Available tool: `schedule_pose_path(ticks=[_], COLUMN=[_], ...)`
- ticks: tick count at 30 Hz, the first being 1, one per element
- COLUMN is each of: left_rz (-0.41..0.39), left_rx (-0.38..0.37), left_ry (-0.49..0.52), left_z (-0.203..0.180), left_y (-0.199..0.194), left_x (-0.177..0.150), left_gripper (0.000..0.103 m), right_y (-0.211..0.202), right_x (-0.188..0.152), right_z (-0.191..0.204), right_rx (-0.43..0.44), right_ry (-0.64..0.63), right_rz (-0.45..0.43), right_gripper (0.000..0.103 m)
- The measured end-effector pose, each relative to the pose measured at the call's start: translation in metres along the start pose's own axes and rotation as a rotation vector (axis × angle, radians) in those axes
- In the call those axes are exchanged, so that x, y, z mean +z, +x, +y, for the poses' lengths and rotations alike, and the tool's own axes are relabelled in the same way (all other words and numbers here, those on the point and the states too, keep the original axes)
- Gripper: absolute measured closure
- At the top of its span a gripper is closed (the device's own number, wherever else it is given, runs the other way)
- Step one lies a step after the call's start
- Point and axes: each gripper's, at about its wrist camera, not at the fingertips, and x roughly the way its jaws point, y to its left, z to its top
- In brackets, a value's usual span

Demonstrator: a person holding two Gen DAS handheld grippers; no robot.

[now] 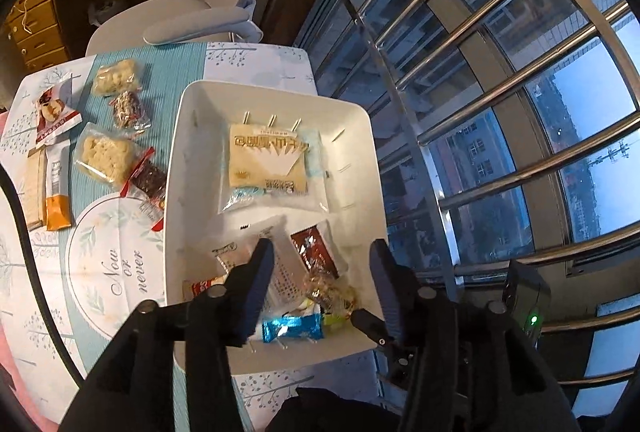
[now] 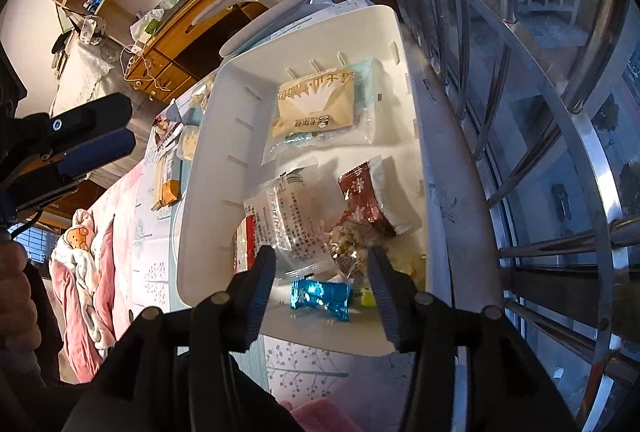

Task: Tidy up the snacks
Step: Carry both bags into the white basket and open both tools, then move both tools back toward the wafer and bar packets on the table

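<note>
Both the left gripper (image 1: 322,256) and the right gripper (image 2: 322,260) are hanging with jaws apart and gripping nothing over the white bin (image 1: 176,160) at frame centre, where a blue candy (image 2: 320,299) is lying low between the right fingers, while more snacks (image 1: 106,156) are sitting on the tablecloth (image 1: 116,272) at left.

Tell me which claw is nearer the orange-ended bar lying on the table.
Left, probably. The left claw hangs off the bin's left side, toward the bar; the right claw sits over the bin's near end, above the blue candy.
</note>
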Motion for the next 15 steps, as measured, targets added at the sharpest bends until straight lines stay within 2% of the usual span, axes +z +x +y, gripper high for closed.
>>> schedule_pose_path(ticks=[6, 15], left_rz=[0.021, 0.048], left_rx=[0.016, 0.035], left_ry=[-0.009, -0.056], left_z=[0.014, 0.059], left_y=[-0.007, -0.027], left_x=[-0.015, -0.045], left_gripper=[0.034, 0.024], right_y=[-0.001, 0.005], right_x=[-0.006, -0.019], right_z=[0.010, 0.037], right_rx=[-0.009, -0.028], right_ry=[-0.011, -0.015], right_rz=[-0.001, 0.011], right_gripper=[0.045, 0.034])
